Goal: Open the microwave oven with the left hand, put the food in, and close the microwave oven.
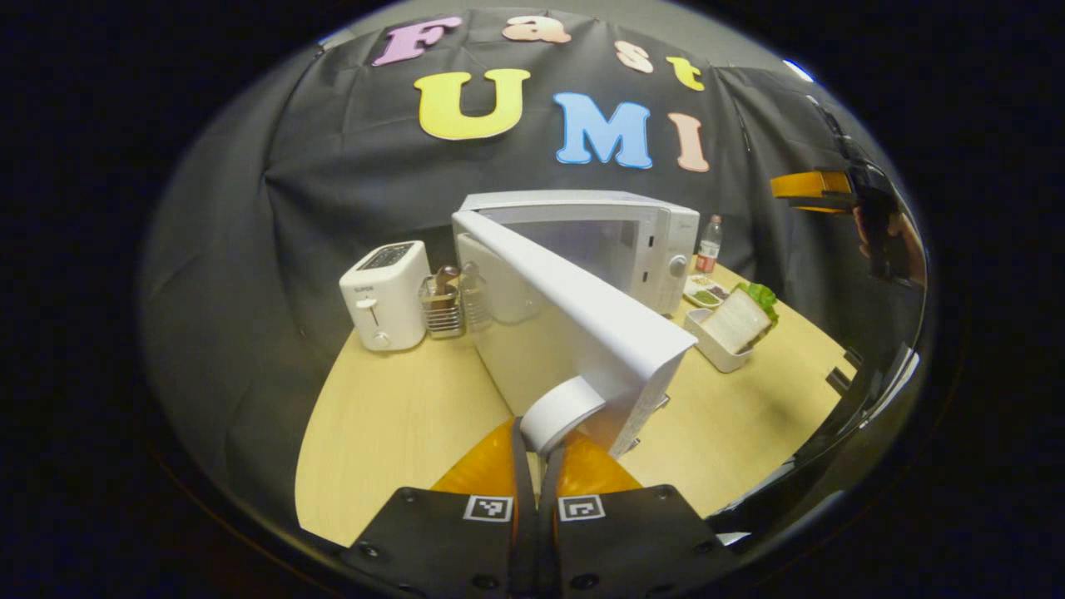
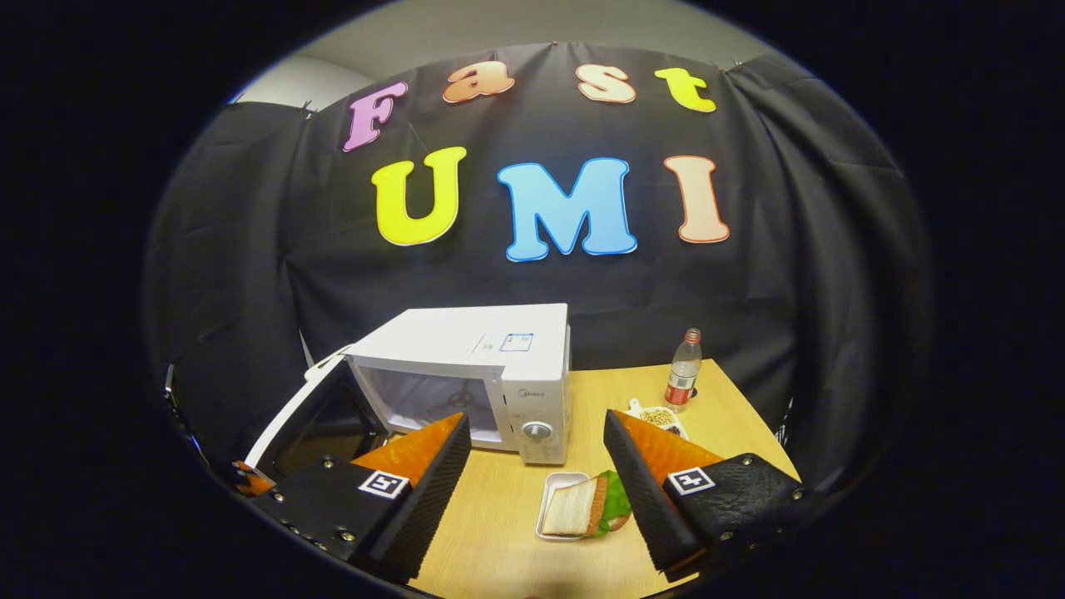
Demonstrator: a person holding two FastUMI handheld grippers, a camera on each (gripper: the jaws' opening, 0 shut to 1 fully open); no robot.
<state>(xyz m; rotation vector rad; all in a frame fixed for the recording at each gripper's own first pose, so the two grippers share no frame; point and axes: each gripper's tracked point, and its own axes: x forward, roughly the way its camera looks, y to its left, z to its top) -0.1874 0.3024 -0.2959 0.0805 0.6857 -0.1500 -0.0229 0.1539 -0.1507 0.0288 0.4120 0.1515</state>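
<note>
- One microwave oven (image 2: 466, 374) on the table (image 1: 399, 416), its one door (image 1: 574, 333) swung open.
- One toaster (image 1: 384, 294) — white, to the left of the oven in the left gripper view.
- One wire rack (image 1: 441, 306) beside the toaster, with two items standing in it (what they are is too small to tell).
- One plastic bottle (image 2: 683, 369) with a red label.
- One sandwich (image 2: 582, 507) — in one white tray (image 2: 551, 491).
- One small dish (image 2: 661, 416) near the bottle (a second may sit next to it, but the left gripper view is unclear).
- One table.
</note>
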